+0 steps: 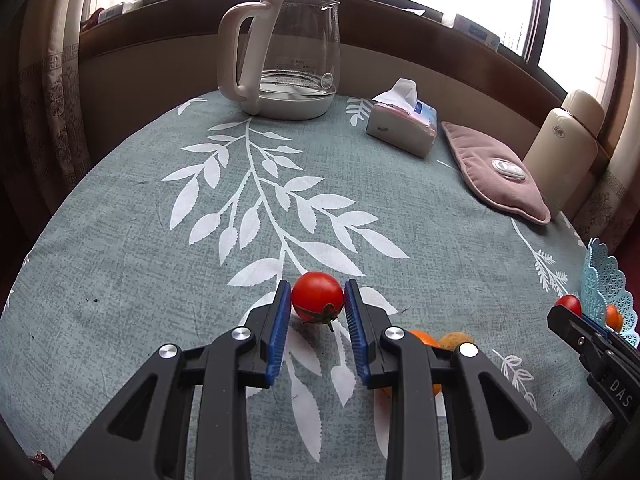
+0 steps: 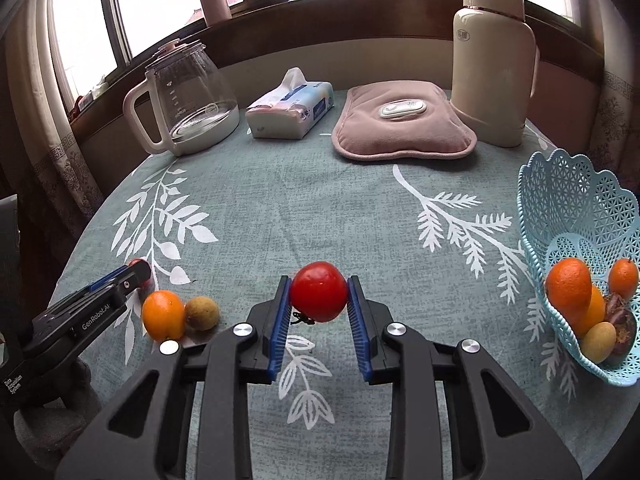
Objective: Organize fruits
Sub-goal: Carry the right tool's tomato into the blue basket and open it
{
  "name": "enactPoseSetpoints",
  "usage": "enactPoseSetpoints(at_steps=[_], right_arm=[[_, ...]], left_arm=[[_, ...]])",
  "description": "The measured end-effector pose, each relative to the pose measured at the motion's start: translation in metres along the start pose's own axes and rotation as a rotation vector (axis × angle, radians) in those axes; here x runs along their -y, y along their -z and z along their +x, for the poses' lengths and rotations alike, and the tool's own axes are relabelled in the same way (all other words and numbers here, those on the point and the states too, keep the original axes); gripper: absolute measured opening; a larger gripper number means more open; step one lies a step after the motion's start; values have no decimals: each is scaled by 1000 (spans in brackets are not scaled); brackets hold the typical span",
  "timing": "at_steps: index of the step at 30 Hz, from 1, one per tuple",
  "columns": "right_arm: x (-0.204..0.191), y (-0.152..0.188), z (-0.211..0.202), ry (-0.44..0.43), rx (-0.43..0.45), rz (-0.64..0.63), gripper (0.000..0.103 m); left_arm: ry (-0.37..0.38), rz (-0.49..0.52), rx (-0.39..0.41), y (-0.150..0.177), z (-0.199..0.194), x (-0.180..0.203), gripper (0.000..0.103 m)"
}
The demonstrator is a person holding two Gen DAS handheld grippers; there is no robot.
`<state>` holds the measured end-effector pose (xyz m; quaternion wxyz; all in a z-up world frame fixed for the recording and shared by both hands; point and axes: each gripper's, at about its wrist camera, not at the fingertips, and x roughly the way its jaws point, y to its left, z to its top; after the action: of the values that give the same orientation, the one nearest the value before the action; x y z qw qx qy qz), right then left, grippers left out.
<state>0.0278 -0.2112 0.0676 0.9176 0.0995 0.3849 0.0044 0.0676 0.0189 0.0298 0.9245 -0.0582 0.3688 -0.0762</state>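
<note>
- While I look along my left gripper point(image 1: 317, 300), its 2 blue pads are clamped on a small red tomato point(image 1: 317, 295), whose stem end points down toward the tablecloth point(image 1: 140, 280).
- Just beyond my left gripper's right-hand finger, an orange fruit point(image 1: 425, 338) and a small tan fruit point(image 1: 456, 340) lie side by side on the cloth, partly hidden by the finger.
- At the right edge of this view my right gripper point(image 1: 568, 312) shows with a second red tomato point(image 1: 569, 305) at its tip, just in front of the pale blue basket point(image 1: 606, 280).
- Farther back stand a glass kettle point(image 1: 288, 52), a tissue pack point(image 1: 402, 120), a pink heat pad point(image 1: 492, 172) and a cream flask point(image 1: 564, 140).
- Seen along my right gripper point(image 2: 319, 300), its pads are pressed on both sides of a red tomato point(image 2: 319, 294), which is held clear above the tablecloth point(image 2: 320, 208).
- To the right sits the pale blue basket point(image 2: 560, 200), well apart from my tomato; 2 orange fruits, a tan fruit and a dark brown fruit lie inside it.
- On the left, the orange fruit point(image 2: 163, 315) and the tan fruit point(image 2: 202, 313) touch each other on the cloth.
- Behind them my left gripper point(image 2: 138, 274) reaches in from the left edge with a bit of red at its tip.
- Along the far side stand the kettle point(image 2: 188, 96), tissue pack point(image 2: 288, 110), heat pad point(image 2: 404, 128) and flask point(image 2: 494, 72).
</note>
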Motion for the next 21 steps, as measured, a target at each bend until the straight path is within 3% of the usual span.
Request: enactPoseSetpoints(at_steps=[21], right_arm=[[100,2,-55,161,108,209,29]], left_arm=[[-2,8,0,1,-2,3,28]])
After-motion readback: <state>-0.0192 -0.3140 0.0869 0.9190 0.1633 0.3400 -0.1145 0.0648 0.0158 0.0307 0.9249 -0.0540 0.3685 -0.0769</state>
